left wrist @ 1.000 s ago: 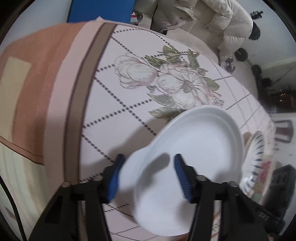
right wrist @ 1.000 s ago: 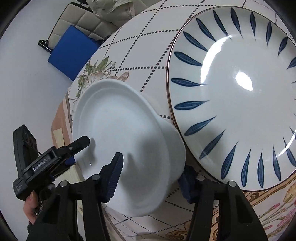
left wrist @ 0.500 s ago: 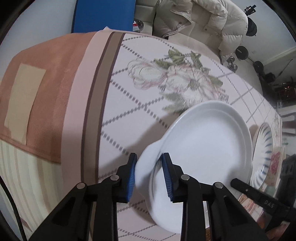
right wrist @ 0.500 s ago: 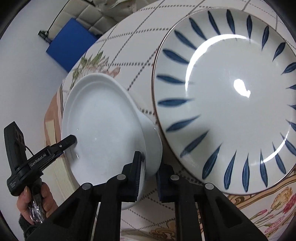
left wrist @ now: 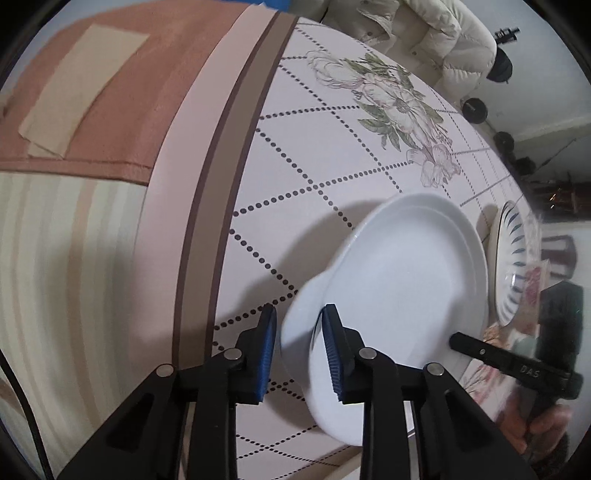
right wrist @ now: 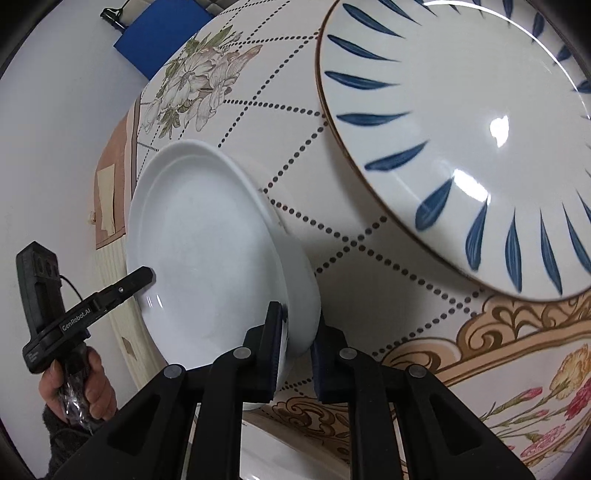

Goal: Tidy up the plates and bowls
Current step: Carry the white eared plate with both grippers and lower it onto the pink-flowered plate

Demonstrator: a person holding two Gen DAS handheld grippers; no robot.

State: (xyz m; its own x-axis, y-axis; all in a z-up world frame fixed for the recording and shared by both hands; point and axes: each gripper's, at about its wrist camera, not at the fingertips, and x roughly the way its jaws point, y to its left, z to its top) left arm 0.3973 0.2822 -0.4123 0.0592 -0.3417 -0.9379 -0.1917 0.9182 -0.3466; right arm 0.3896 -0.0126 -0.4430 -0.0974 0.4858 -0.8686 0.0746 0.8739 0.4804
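Note:
A plain white plate [left wrist: 399, 291] is held off the flowered tablecloth [left wrist: 303, 155] by both grippers. My left gripper [left wrist: 297, 349] is shut on the plate's near rim. My right gripper [right wrist: 297, 347] is shut on the opposite rim of the same plate [right wrist: 207, 254]. A larger plate with blue leaf marks [right wrist: 476, 147] lies on the cloth to the right of the white plate; it also shows in the left wrist view [left wrist: 511, 258] beyond the white plate.
The table's edge with a brown stripe [left wrist: 214, 206] runs left of the white plate. A sofa with a pale coat [left wrist: 424, 40] stands beyond the table. A blue cushion [right wrist: 162, 33] lies on the floor.
Both grippers closed on the white plate's rims and lifted it; it has moved away from the blue-marked plate toward the table's striped edge.

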